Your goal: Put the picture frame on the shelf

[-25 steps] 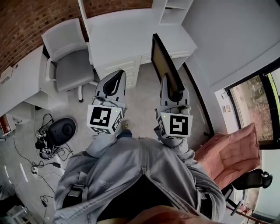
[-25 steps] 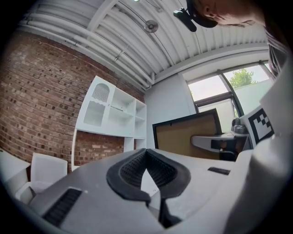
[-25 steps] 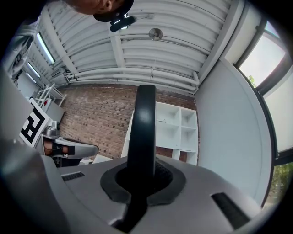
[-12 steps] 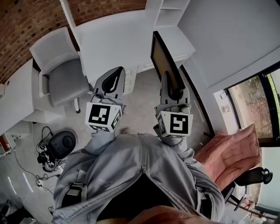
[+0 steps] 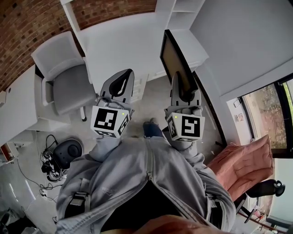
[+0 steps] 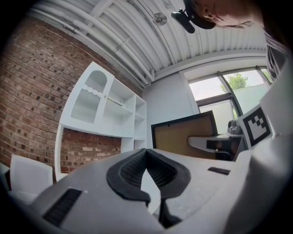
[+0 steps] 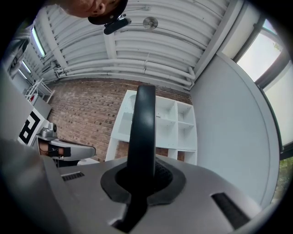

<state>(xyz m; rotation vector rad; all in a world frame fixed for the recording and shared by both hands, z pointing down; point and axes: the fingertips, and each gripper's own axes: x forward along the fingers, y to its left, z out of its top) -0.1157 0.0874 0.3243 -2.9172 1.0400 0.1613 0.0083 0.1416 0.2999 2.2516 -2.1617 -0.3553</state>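
The picture frame has a black rim and a brown back, and it stands upright on edge in my right gripper, which is shut on its lower end. In the right gripper view the frame shows edge-on, rising from between the pads of the right gripper. Beyond it stands the white shelf unit against a brick wall. My left gripper is held beside the right one, shut and with nothing in it. From the left gripper view I see the frame's brown back and the shelf unit.
A white desk lies ahead below, with the shelf unit at its far right. A grey chair stands to the left. Cables and a dark round device lie on the floor at left. A pink sofa sits at right.
The chair has shifted left and the desk and shelf sit a little nearer in the head view. A foot now shows between the grippers. The right gripper still holds the frame.
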